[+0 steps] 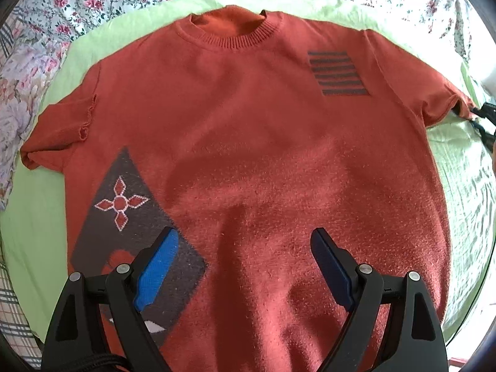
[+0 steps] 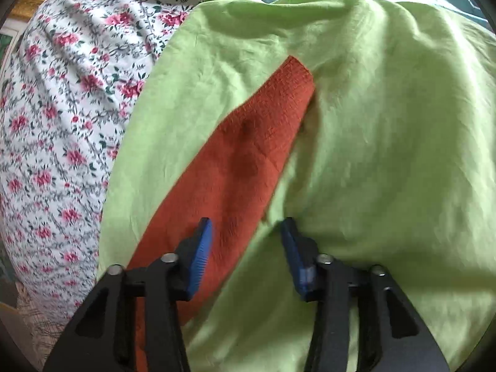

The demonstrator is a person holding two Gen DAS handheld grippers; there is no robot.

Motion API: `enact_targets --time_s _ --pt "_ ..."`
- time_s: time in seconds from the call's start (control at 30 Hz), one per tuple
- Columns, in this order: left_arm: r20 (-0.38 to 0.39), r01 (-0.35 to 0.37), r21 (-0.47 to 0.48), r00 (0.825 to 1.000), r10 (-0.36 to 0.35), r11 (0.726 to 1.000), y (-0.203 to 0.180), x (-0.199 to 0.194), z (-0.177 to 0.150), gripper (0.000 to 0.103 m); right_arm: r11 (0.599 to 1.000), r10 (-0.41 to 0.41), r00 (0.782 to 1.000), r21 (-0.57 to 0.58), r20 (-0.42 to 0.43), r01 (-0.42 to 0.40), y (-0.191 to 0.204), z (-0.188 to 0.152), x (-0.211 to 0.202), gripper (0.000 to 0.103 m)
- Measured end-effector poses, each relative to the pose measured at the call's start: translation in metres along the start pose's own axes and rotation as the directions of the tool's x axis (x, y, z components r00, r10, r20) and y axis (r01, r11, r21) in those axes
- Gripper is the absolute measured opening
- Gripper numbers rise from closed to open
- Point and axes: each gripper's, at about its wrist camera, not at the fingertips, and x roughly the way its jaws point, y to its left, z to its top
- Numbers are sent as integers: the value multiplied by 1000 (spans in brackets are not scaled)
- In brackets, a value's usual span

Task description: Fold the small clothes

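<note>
While flat, sweater (image 1: 248,155) collar points away | left gripper (image 1: 245,248) spread

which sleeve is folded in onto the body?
The sleeve at image left in the left wrist view; its cuff lies over the sweater. The other sleeve spreads outward.

A light green cloth (image 1: 34,204) is spread over a white bedsheet (image 2: 62,108) printed with pink flowers.

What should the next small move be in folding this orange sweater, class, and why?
Probably close the right hand-held gripper on the sleeve. Its jaws stand open astride the sleeve's edge on the green sheet, while the sweater lies spread flat, unfolded, under the open left hand-held gripper.
</note>
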Motion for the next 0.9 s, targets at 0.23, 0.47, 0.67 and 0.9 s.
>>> enact_targets --time_s 0.23,0.47,0.67,0.9 --pt "9 49 -20 999 -48 999 23 11 11 88 982 50 999 -181 -8 -50 53 -14 -16 6" --pt "46 102 -72 994 -99 992 83 7 14 88 911 156 977 -362 -143 -199 164 -102 -14 6" --pt "54 112 -160 993 -105 981 148 7 2 88 830 240 902 -406 -359 -382 257 -224 18 5" --pt "65 142 -240 989 -130 960 202 3 -14 88 763 204 784 -407 -586 -502 329 -372 82 6"
